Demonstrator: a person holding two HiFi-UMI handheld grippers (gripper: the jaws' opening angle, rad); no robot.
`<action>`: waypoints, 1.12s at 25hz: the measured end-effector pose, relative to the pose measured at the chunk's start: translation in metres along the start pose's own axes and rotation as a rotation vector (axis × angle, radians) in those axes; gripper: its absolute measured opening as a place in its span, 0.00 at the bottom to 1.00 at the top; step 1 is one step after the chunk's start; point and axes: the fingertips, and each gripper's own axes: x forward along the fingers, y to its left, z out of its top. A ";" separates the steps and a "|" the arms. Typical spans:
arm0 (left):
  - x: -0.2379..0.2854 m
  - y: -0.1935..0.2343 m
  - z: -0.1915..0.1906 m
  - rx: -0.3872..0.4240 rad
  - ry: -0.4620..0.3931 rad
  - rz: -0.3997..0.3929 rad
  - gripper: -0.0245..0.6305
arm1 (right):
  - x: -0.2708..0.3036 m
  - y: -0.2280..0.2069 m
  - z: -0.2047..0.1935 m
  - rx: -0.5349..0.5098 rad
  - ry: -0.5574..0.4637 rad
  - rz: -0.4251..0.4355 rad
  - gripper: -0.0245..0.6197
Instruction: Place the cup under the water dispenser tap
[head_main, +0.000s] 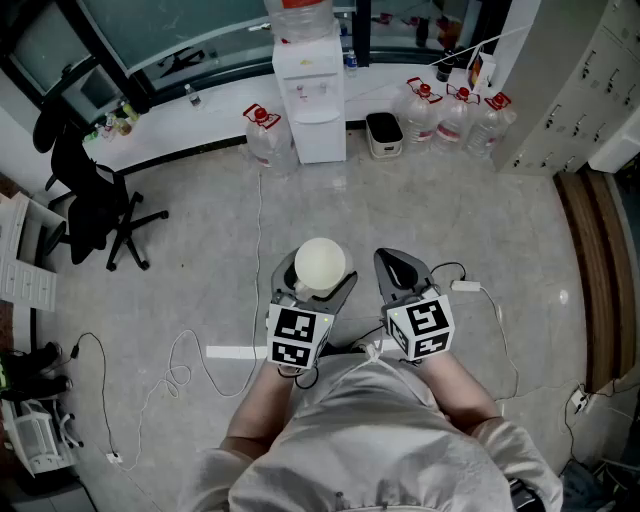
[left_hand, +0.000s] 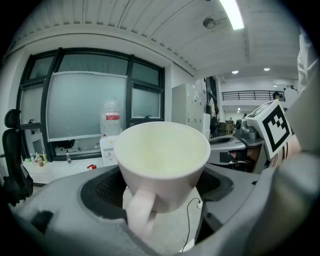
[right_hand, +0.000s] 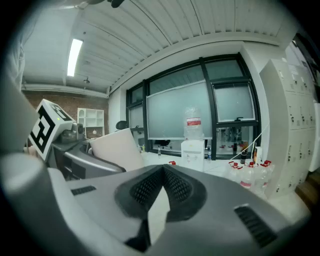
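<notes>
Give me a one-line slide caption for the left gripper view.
Left gripper holds a white cup upright, with the water dispenser ahead by the window.

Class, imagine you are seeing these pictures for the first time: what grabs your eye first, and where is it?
First the white cup, empty, gripped in the left gripper close before the person. Next the white water dispenser by the window wall across the floor, with big water jugs lined up to its right in the head view. The right gripper beside the cup is shut and empty.
</notes>
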 end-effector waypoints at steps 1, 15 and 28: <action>0.001 0.001 0.000 0.000 0.001 0.001 0.70 | 0.001 -0.001 0.001 -0.001 -0.002 0.001 0.08; 0.011 0.002 -0.007 -0.021 0.015 0.002 0.70 | 0.004 -0.007 -0.007 0.024 -0.008 -0.015 0.08; 0.049 0.041 -0.022 -0.042 0.053 -0.009 0.70 | 0.051 -0.033 -0.022 0.113 0.012 -0.045 0.08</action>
